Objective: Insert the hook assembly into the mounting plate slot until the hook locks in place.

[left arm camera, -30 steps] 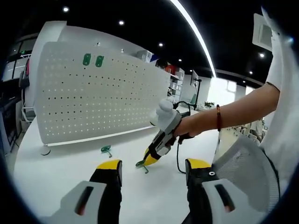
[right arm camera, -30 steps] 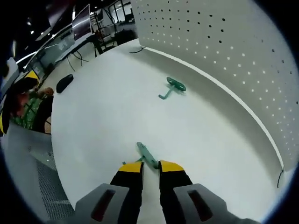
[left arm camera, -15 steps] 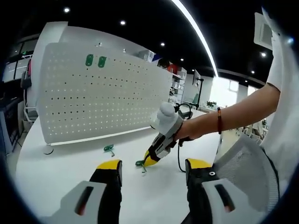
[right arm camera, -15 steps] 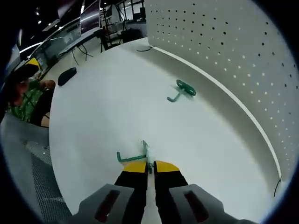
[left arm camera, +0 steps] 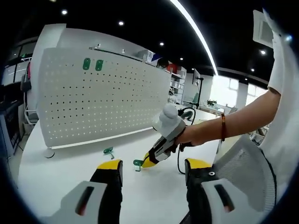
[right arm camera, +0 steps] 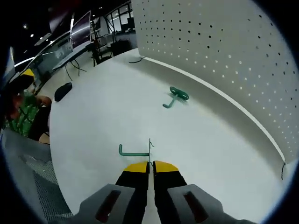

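Note:
My right gripper (right arm camera: 150, 164) is shut on a green hook (right arm camera: 134, 151), holding it just above the white table (right arm camera: 103, 116); the hook's arm sticks out to the left of the jaws. A second green hook (right arm camera: 174, 95) lies on the table near the foot of the white pegboard (right arm camera: 224, 51). In the left gripper view my left gripper (left arm camera: 152, 167) stands open with nothing between its fingers. Beyond it a hand holds the right gripper (left arm camera: 152, 158) with the green hook (left arm camera: 137, 163). The second hook (left arm camera: 108, 151) lies before the pegboard (left arm camera: 103, 100), which carries two green pieces (left arm camera: 92, 65) near its top.
A black cable (left arm camera: 178, 161) trails across the table behind the right gripper. A dark oval object (right arm camera: 62, 91) lies near the table's far edge. A grey mesh chair (left arm camera: 243, 172) and a person's arm (left arm camera: 238, 123) stand close on the right.
The right gripper has closed on the green hook and lifted it off the table, with the hook's arm now pointing left. The left gripper has stayed open and still.

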